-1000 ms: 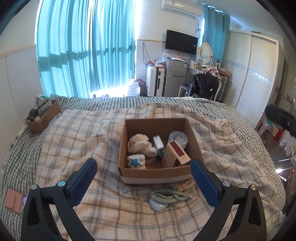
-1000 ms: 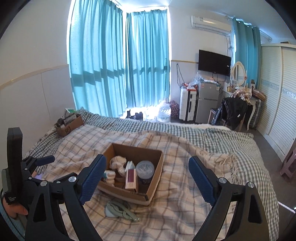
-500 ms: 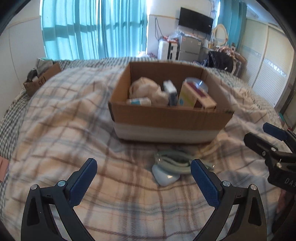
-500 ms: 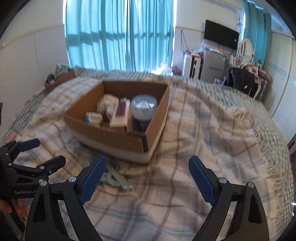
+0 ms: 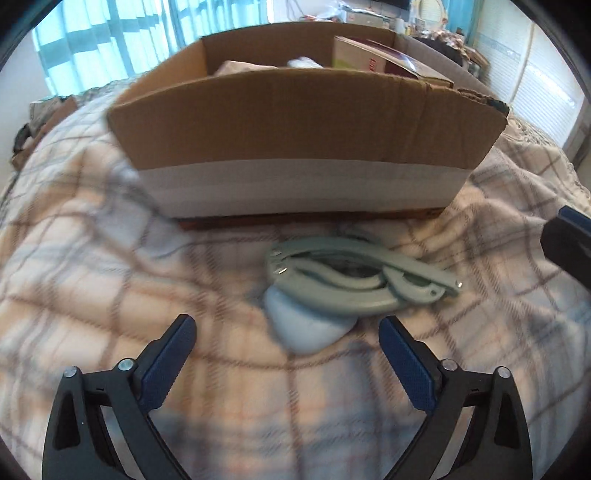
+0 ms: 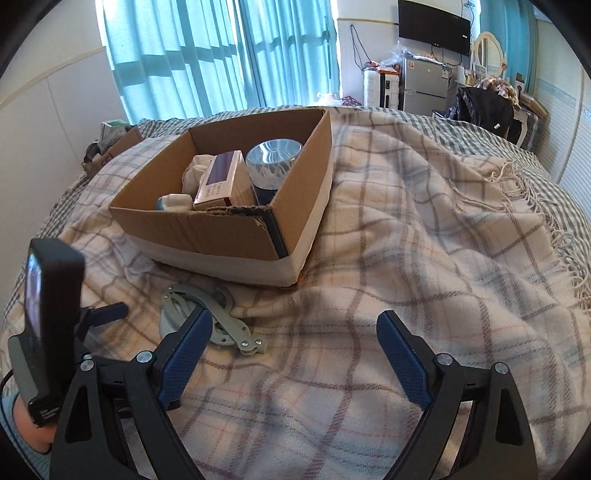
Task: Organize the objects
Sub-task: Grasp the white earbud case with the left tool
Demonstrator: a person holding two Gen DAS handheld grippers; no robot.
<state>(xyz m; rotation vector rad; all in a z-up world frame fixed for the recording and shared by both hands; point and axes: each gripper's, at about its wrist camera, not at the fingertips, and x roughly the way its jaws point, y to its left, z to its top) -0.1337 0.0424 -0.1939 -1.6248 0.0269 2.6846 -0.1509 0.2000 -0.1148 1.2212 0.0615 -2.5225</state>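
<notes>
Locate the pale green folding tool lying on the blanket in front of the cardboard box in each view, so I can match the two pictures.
Left wrist: the pale green folding plastic tool lies centre-right, just beyond the open left claw.
Right wrist: the same tool lies lower left, partly behind the right claw's left finger.
Shared landmark: the open brown cardboard box just behind the tool.

Setting: a lived-in home bedroom.
Bed: cream plaid fringed blanket [image 6: 424,229] over grey gingham bedding [image 6: 561,192].
Window: floor-length turquoise curtains [image 6: 221,55].
Furnishings: black wall-mounted television [image 6: 434,26], small silver fridge [image 6: 428,86], white louvred wardrobe doors [image 6: 570,122].
</notes>
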